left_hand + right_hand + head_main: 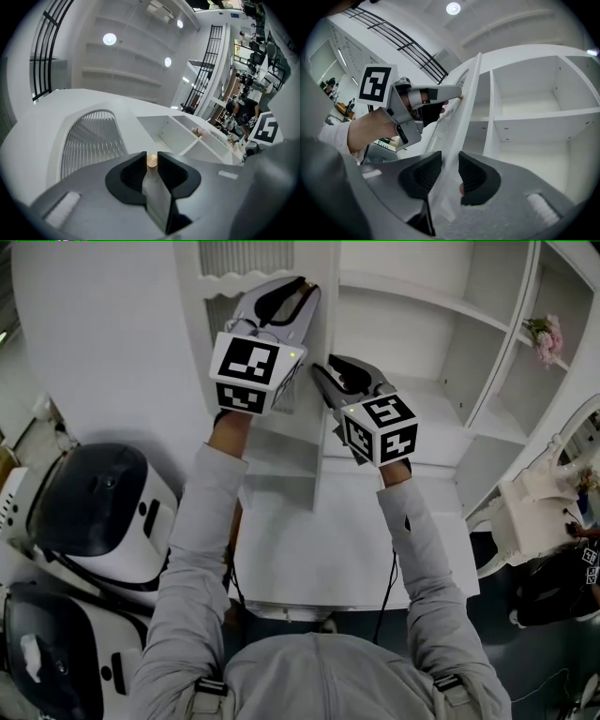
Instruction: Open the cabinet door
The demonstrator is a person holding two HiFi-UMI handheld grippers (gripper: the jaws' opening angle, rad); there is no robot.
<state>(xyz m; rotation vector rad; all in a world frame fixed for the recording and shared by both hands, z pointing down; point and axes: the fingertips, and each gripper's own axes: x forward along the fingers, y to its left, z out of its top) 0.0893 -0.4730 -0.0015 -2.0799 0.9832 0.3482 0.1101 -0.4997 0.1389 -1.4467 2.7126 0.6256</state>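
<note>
Pinches knob (152,161) narrowly in left gripper (151,155). Clamps door (465,110) edge in right gripper (450,165), at 4 o'clock from left.

The white louvred cabinet door (461,112) stands swung out, left of the white open shelf compartments (422,306). The left hand-held gripper (306,289) grips the small round brass knob (152,161) on the door's outer face. The right hand-held gripper (322,371), just beside and below it, clamps the door's free edge. A pink flower bunch (547,337) sits on a far-right shelf. Two rounded black-and-white machines (94,502) stand left of the cabinet.
</note>
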